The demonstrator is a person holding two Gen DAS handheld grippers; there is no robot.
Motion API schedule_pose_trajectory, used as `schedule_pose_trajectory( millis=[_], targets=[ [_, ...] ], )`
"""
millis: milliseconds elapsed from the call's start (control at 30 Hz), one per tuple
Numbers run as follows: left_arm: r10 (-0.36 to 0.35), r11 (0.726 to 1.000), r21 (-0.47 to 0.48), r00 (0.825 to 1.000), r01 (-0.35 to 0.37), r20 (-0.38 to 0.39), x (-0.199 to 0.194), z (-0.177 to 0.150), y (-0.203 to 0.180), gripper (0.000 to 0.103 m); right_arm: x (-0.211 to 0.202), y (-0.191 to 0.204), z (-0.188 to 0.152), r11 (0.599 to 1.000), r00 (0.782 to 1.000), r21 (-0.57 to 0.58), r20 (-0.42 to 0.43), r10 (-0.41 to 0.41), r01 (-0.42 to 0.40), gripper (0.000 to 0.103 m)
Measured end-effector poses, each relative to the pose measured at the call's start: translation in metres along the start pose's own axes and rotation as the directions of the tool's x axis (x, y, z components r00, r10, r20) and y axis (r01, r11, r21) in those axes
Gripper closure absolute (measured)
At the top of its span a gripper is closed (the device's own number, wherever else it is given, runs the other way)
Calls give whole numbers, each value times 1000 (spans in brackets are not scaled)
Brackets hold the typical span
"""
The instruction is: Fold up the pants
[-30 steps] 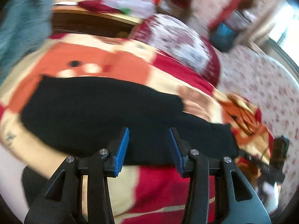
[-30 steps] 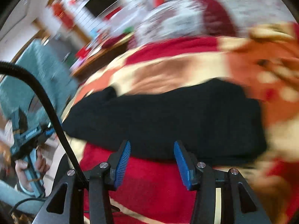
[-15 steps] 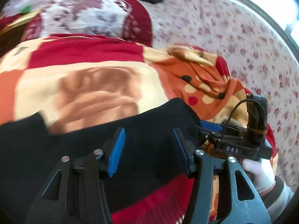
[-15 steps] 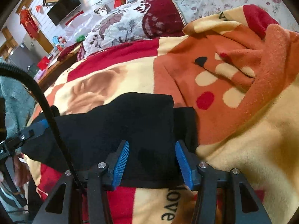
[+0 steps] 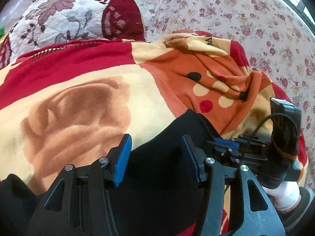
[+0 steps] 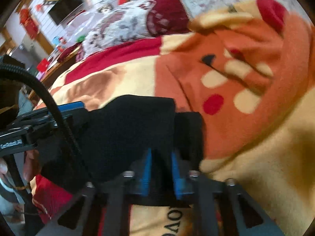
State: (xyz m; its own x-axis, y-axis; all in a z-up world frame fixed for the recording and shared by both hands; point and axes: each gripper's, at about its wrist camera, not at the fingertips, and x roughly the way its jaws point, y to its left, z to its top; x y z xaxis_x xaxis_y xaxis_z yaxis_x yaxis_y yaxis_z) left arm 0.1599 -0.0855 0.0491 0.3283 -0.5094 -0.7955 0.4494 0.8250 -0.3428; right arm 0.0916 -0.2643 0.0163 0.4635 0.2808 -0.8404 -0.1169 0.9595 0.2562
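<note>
Black pants (image 5: 163, 169) are lying on a patterned fleece blanket (image 5: 82, 102) on the bed. In the left wrist view the long axis is running roughly 8 o'clock to 2 o'clock, with one end pointing up toward 1 o'clock. Left gripper (image 5: 155, 157) is hovering over the fabric, jaws spread wide with cloth showing between them, not pinching. Right gripper (image 6: 160, 167) is sitting at the near edge of that end, jaws drawn close with black cloth clamped between the blue pads. In the left view it is lying at 3 o'clock, touching the pants' end. A red and white floral pillow (image 5: 74, 17) is sitting at 11 o'clock, a flowered sheet (image 5: 246, 19) at 1 o'clock.
</note>
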Motion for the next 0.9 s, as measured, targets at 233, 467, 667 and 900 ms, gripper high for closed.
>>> schedule_pose_trajectory(
  millis=[233, 467, 667, 900],
  targets=[
    [-1, 1000, 12, 1000, 1, -22, 13, 1, -8, 51, -28, 9, -1, 998, 998, -63, 56, -12, 15, 97],
    [9, 998, 58, 998, -6, -59, 31, 5, -25, 51, -50, -2, 0, 999, 997, -38, 73, -7, 10, 97],
    [69, 993, 102, 996, -63, -61, 55, 8, -37, 51, -30, -11, -4, 990, 990, -32, 17, -139, 139, 100],
    [109, 984, 140, 994, -107, -2, 56, 0, -50, 46, -31, -8, -4, 984, 986, -57, 39, -165, 167, 101]
  ],
)
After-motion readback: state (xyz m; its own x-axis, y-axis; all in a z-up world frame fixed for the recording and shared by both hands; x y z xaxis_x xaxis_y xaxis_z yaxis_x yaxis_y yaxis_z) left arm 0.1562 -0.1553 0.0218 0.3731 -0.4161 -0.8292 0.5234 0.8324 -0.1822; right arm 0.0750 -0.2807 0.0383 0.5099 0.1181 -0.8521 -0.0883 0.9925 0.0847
